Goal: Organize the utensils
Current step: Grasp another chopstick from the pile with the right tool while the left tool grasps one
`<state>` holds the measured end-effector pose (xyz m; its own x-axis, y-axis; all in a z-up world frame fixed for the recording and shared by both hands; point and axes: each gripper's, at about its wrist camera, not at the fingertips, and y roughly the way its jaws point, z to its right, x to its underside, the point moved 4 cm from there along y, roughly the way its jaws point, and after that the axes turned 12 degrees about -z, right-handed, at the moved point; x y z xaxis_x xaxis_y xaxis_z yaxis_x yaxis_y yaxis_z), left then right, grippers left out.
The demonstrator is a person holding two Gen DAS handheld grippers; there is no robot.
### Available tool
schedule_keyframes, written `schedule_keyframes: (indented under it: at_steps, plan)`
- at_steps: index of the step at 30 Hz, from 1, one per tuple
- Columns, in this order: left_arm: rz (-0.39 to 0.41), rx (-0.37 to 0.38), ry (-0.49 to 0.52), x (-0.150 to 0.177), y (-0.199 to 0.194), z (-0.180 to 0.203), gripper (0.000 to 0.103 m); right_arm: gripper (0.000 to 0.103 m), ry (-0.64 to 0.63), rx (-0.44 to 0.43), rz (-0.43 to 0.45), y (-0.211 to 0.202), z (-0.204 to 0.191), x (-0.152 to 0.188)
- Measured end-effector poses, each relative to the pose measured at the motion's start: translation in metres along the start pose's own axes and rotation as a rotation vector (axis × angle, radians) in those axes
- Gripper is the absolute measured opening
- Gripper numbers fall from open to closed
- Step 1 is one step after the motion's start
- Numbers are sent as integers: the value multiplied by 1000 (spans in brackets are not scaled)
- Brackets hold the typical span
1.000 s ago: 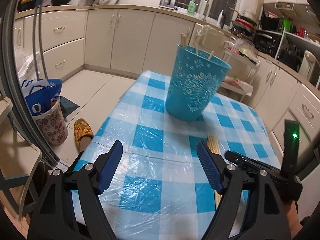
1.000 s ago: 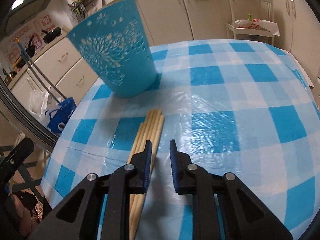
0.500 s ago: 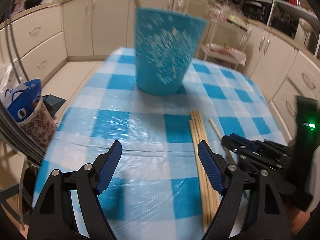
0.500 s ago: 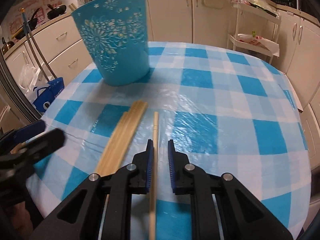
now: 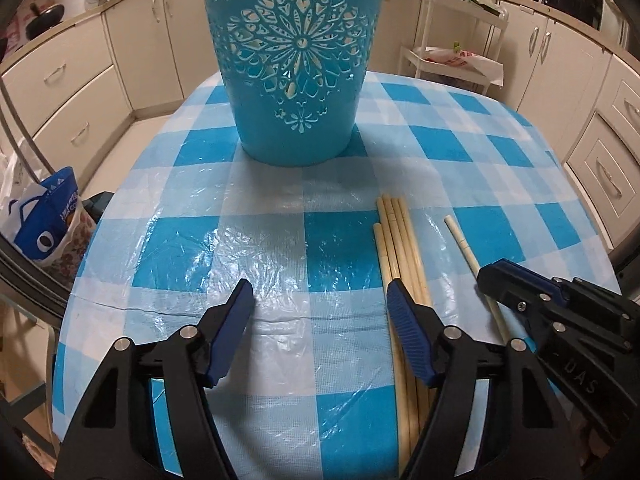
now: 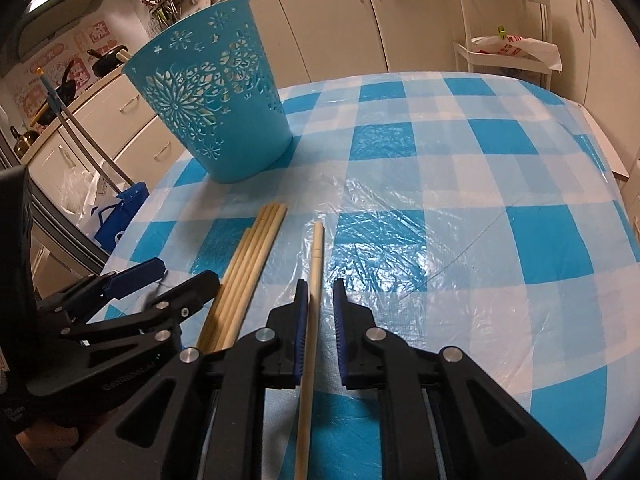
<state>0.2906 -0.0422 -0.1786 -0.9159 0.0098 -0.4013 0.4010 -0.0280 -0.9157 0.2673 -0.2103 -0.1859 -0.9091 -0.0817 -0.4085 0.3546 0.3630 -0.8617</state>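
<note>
A blue perforated basket (image 5: 294, 56) stands upright at the far side of the checked table (image 5: 180, 240); it also shows in the right wrist view (image 6: 216, 108). A bundle of wooden chopsticks (image 5: 400, 252) lies flat, also seen in the right wrist view (image 6: 248, 268). One single chopstick (image 6: 314, 280) lies apart, to the right of the bundle (image 5: 464, 248). My left gripper (image 5: 320, 312) is open wide, its right finger over the bundle. My right gripper (image 6: 321, 304) is narrowly open, with the single chopstick lying between its jaws, against the left pad.
The table edge curves close on the left and right. A blue bag (image 5: 44, 216) sits on the floor to the left. Kitchen cabinets (image 5: 80, 80) and a white trolley (image 6: 504, 44) stand behind the table.
The left gripper has swung right and closer to the basket and bundle. The single chopstick now lies apart from the bundle, between the right gripper's jaws.
</note>
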Motion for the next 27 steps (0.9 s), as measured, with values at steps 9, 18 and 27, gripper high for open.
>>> schedule_keyframes:
  at_steps: [9,18,27]
  plan:
    - [1,11,43,-4,1,15,59,13,0,0,1,0,-1,0]
    - [-54,103,70,-4,0,15,25,14,-53,37,-13,3,-9,-3]
    - [-81,146,111,-3,0,13,5,6,-92,86,-32,4,-8,-3]
